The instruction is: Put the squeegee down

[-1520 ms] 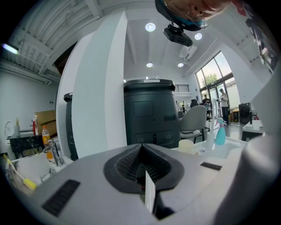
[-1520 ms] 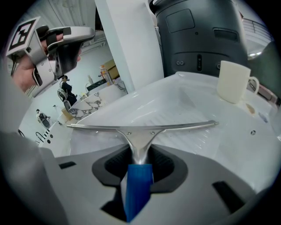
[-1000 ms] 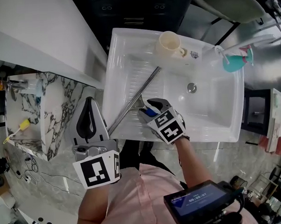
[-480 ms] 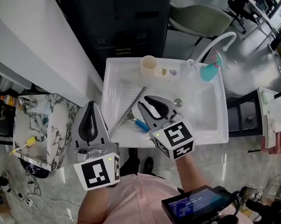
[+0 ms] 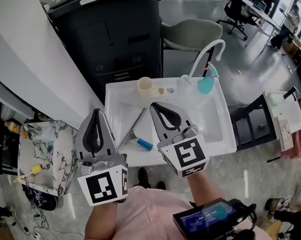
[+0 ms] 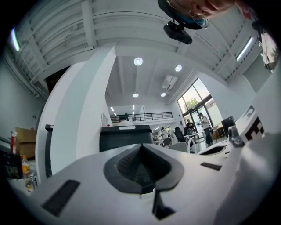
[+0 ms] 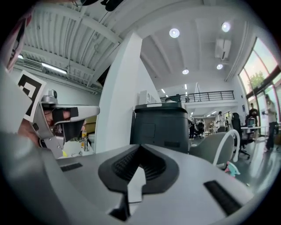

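Note:
The squeegee [image 5: 135, 130], a long metal blade with a blue handle, lies flat in the white sink [image 5: 218, 131], on its left half. Both grippers are held high above the sink's near edge and point roughly level across the room. My left gripper [image 5: 95, 112] is shut with nothing in it; its pads meet in the left gripper view [image 6: 141, 148]. My right gripper [image 5: 157, 106] is also shut and empty, with its pads together in the right gripper view [image 7: 140, 150]. Neither touches the squeegee.
A cream cup [image 5: 145, 85] and a teal spray bottle [image 5: 207, 83] stand at the sink's far rim beside a white faucet [image 5: 207, 51]. A black cabinet [image 5: 117, 39] and a chair [image 5: 196, 33] stand behind. A marble side table [image 5: 45, 151] is at the left.
My right gripper let go of the squeegee's handle, rose and closed its jaws. Both grippers lifted up from the sink and tilted toward level. The squeegee stays lying in the sink.

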Demonstrator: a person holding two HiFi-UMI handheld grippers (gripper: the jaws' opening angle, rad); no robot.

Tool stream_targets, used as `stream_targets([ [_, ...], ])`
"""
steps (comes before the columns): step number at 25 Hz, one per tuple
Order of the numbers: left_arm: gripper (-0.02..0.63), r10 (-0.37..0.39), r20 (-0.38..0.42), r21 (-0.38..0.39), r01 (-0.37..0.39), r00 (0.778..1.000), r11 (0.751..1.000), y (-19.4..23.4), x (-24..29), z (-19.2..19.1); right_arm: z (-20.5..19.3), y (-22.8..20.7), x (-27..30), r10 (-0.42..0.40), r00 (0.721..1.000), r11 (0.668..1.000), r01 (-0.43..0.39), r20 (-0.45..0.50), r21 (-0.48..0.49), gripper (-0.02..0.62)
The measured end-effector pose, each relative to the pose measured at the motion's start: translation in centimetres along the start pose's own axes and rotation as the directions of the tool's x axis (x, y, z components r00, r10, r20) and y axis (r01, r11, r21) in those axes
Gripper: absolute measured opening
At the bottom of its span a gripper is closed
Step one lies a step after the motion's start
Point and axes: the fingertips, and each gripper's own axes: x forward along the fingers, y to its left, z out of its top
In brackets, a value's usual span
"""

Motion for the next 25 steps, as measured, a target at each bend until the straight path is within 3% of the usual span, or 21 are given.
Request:
stream_targets([
  [14, 0.009, -0.022, 0.007, -0.008, 0.022, 1.000, 1.000, -0.8, -0.9, 0.2, 1.2, -0.9, -1.3, -0.051, 0.998, 0.998, 0.052, 0.035, -0.018, -0.002],
  [25, 0.009, -0.029, -0.002, -0.007, 0.029, 1.000, 1.000, -0.8, -0.9, -0.2, 0.8, -0.6, -1.3, -0.046, 0.999, 0.999, 0.046, 0.027, -0.013, -0.002],
])
